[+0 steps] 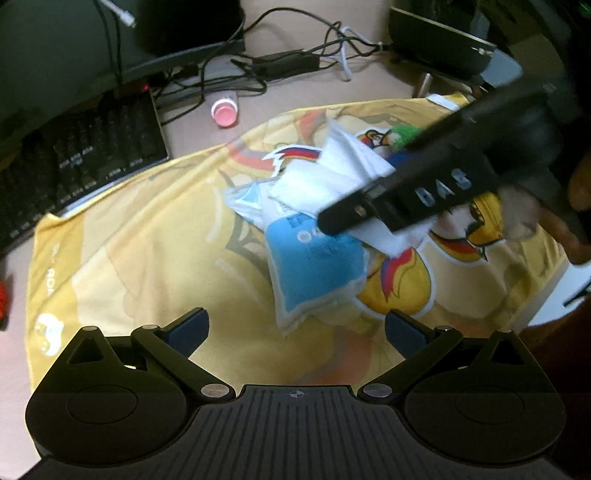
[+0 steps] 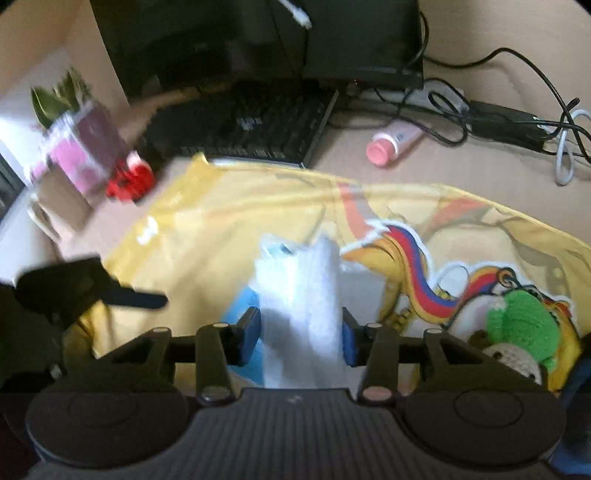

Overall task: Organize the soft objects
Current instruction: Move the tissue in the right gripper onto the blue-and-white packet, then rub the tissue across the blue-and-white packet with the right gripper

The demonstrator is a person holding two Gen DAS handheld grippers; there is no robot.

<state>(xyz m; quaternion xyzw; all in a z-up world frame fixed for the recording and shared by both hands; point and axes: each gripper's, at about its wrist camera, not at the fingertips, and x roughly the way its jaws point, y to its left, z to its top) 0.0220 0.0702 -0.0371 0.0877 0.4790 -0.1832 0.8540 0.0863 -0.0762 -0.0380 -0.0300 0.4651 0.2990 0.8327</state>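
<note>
Between right claw [image 2: 300, 334] pads, white cloth [image 2: 306, 295] upright.

Black keyboard [image 2: 255, 125] lies at back of tan surface [image 2: 443, 173], in front of a dark monitor [image 2: 258, 33]. Pink-capped bottle [image 2: 393, 142] on its side just right of keyboard. Tangled black cables [image 1: 258, 66] behind it. Red object [image 2: 130, 181], blurred, possibly a toy, left of keyboard.
</note>
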